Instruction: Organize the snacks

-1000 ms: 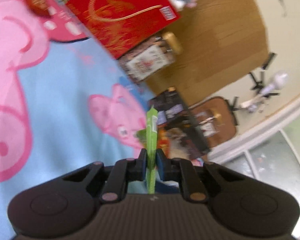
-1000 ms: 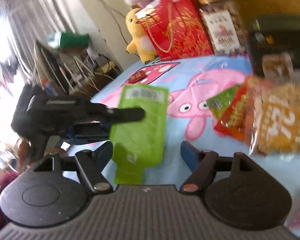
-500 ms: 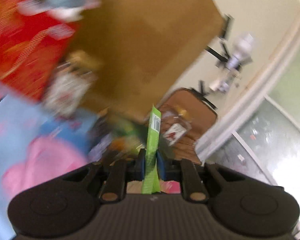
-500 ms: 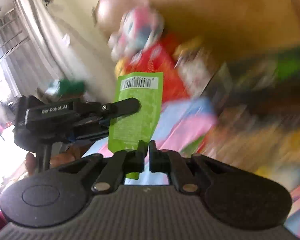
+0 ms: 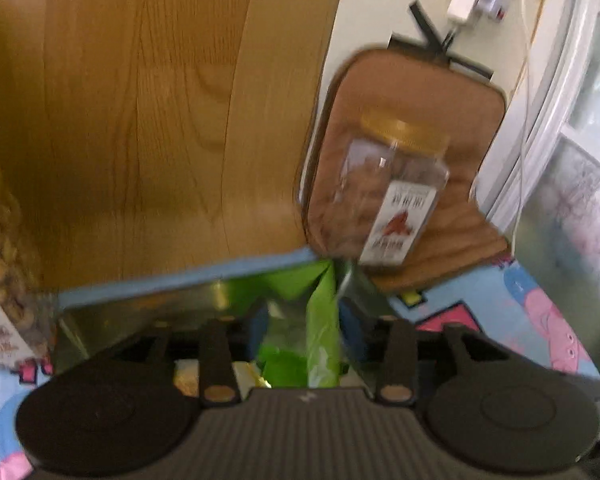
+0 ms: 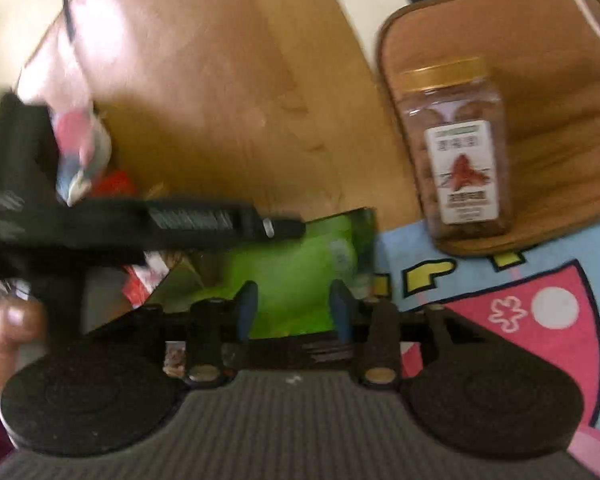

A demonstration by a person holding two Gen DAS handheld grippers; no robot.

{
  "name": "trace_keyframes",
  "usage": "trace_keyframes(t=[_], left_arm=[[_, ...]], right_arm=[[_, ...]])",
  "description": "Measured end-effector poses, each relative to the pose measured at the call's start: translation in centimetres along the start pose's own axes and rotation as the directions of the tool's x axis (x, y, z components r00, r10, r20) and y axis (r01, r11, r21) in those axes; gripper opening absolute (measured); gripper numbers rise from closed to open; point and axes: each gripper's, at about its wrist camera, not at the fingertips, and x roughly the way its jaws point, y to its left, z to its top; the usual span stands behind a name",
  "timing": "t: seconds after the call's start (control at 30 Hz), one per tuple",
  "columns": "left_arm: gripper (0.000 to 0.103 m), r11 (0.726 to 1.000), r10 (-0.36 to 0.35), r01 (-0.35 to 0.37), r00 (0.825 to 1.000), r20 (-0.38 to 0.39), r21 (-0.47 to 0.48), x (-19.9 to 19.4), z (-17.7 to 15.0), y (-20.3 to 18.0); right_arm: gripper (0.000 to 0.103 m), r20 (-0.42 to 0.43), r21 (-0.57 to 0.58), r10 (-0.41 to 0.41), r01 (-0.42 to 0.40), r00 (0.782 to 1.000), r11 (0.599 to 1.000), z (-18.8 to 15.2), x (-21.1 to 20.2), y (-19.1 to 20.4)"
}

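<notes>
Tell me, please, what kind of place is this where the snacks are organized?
Probably a home bedroom: a cartoon pig bedsheet runs up to a wooden headboard, with a brown cushion leaning on the wall and a gold-lidded snack jar standing before it.

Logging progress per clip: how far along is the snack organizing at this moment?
Done: green packaging already shows inside the shiny box. In hand: a green packet stands between the left gripper's opening jaws above that box, apparently being released. The right gripper's jaws are opening too, gripping nothing. Possibly left: the gold-lidded jar on the brown cushion and a second jar stand outside the box.
</notes>
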Motion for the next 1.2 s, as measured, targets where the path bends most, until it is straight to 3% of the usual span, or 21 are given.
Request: trace_keyframes(t=[0.03,0.13,0.27,0.37,0.53,0.63,0.8,0.9,1.0,1.1,1.2], left_arm=[[0.052,1.0,0.006,-0.006,1.0,-0.004,0.001,0.0,-0.2,0.0],[0.053,0.999,0.043,-0.043,0.999,0.005,-0.013,-1.3,-0.5,0.0],[0.053,0.999,-0.005,0.01,0.993,0.114,-0.048,-6.8,-1.2,1.2],[0.053,0.995,-0.047,0.06,0.985,0.165,-0.074,-10.7,-4.2,2.2],[0.053,0.985,-0.053,0.076,0.988,0.145,-0.155,-13.3,-11.3,4.2],[0.053,0.969,-0.035,0.064,0.992,0.123,-0.237,-13.6,-14.6,5.8],[0.053,0.926,-0.079,0.109,0.992,0.096,-0.361,-13.6,-17.7,8.0],[0.053,0.916,-0.099,0.133,0.989,0.107,-0.378,-13.7,-18.3,7.9],[0.053,0.914,-0.122,0.157,0.986,0.116,-0.373,-13.7,-18.4,7.2],[0.053,0.92,-0.134,0.168,0.984,0.119,-0.354,-13.9,-18.3,6.1],[0.053,0.925,-0.153,0.189,0.979,0.132,-0.331,-14.5,-18.4,5.1]], right_arm=[[0.044,0.017,0.004,0.004,-0.004,1.0,1.0,-0.1,-0.5,-0.4],[0.044,0.063,0.007,-0.005,0.005,0.998,1.0,-0.3,-2.0,-1.1],[0.044,0.077,0.036,0.028,-0.03,0.997,0.999,-1.1,-4.5,-2.2],[0.044,0.07,0.034,0.015,-0.017,0.997,0.999,-2.8,-6.5,-3.5],[0.044,-0.006,0.138,-0.001,0.002,1.0,0.99,-5.5,-6.8,-5.8],[0.043,-0.068,0.213,0.036,-0.021,0.997,0.977,-6.4,-5.4,-6.7],[0.041,-0.106,0.253,0.046,-0.018,0.993,0.967,-6.3,-3.5,-7.1],[0.041,-0.121,0.253,0.071,-0.039,0.99,0.967,-6.1,-2.6,-6.8],[0.013,-0.184,0.224,0.106,-0.063,0.977,0.973,-5.9,-0.9,-5.7],[0.007,-0.172,0.203,0.089,-0.053,0.981,0.978,-5.6,-1.4,-5.2],[0.006,-0.091,0.186,-0.028,0.044,0.995,0.982,-5.1,-4.5,-6.5]])
